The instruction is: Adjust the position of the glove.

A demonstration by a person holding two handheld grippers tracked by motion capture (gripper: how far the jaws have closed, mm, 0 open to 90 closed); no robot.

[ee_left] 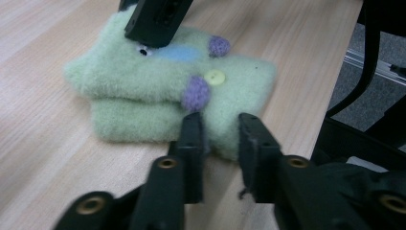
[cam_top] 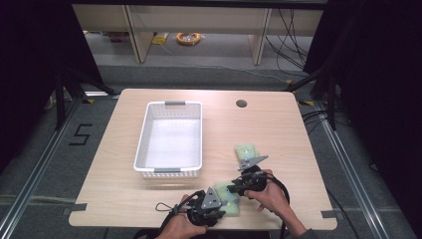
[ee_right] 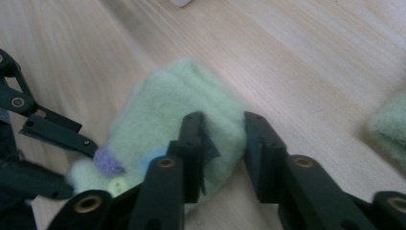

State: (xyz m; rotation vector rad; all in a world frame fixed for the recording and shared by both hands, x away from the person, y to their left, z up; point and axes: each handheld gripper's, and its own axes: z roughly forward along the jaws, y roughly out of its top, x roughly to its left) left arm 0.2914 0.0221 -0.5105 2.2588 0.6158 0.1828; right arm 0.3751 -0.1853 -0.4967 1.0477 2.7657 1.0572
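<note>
High view. A wooden worktop (cam_top: 278, 129) carries a white slotted basket (cam_top: 169, 172) left of centre, with nothing visible inside it. At about 5 o'clock from the basket, near the front edge, lies a pale green fleece mitten (cam_top: 230, 205), with a second green mitten (cam_top: 247, 151) apart from it at roughly 1 o'clock. The left gripper (cam_top: 215, 203) meets the near mitten from its 9 o'clock side; the right gripper (cam_top: 242, 185) comes down on it from 12 o'clock. Both hands are working one item, which suggests one end is being pinned while the other is folded or gathered.

Left gripper view. The mitten (ee_left: 143, 81) lies flat and doubled on the worktop, showing purple pompoms (ee_left: 196, 93), a yellow button (ee_left: 215, 77) and a blue patch (ee_left: 179, 52). The left gripper's jaws stand narrowly apart, straddling the near edge of the fleece without visibly clamping it. At 12 o'clock the other gripper's black jaw tip presses on the upper layer, probably to keep the fold from springing open.

Right gripper view. The right gripper (ee_right: 222, 132) has its jaws apart, either side of the mitten's (ee_right: 167, 105) rounded end; whether the fleece is pinched I cannot tell. The left gripper's linkage shows at 9 o'clock, and a sliver of the second mitten (ee_right: 390, 129) at 3 o'clock.
</note>
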